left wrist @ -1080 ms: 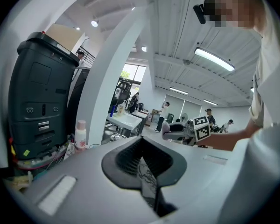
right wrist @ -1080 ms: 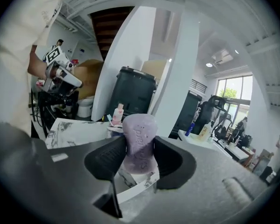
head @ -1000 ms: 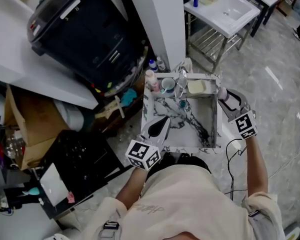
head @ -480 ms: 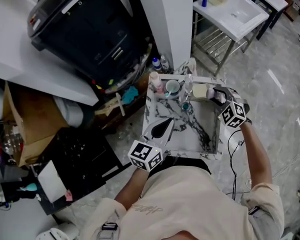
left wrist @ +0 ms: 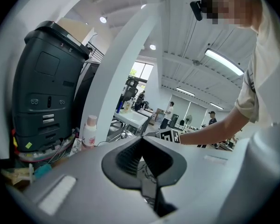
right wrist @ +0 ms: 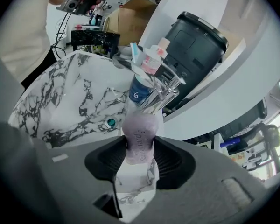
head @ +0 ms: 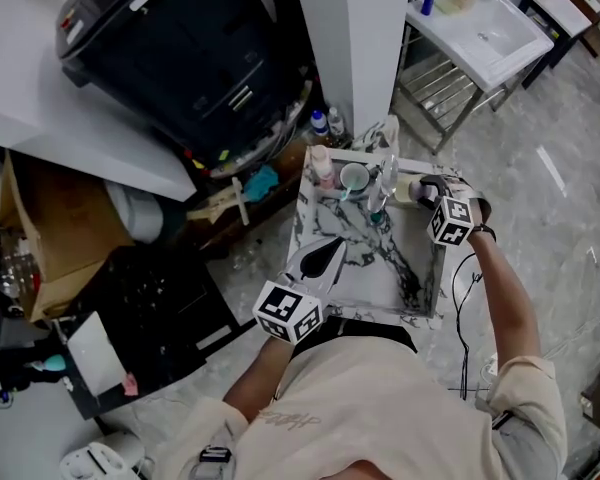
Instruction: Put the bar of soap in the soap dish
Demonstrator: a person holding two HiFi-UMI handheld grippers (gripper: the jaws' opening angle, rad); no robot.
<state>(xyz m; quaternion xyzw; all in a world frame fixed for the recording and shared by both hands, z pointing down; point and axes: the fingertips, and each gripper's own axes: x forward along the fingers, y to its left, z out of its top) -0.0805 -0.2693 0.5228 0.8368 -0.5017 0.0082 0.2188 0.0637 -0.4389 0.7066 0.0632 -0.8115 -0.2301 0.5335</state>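
Note:
A pale lilac bar of soap (right wrist: pixel 140 136) stands upright between the jaws of my right gripper (right wrist: pixel 140 155), which is shut on it. In the head view this gripper (head: pixel 423 190) hovers over the back right corner of the marble sink (head: pixel 380 268), where a cream soap dish (head: pixel 408 190) shows partly behind it. My left gripper (head: pixel 318 256) points into the sink from the front left rim. Its jaws meet at the tips with nothing between them (left wrist: pixel 142 160).
A chrome faucet (head: pixel 385 183), a cup (head: pixel 354 177) and a pink bottle (head: pixel 322 163) line the sink's back edge, close left of the soap. A large black machine (head: pixel 180 58) and a white pillar (head: pixel 365 38) stand behind. A second white sink (head: pixel 485 33) is at the far right.
My right gripper has swung left from outside the sink's right rim to its back right corner, carrying the soap. The left gripper has stayed in place.

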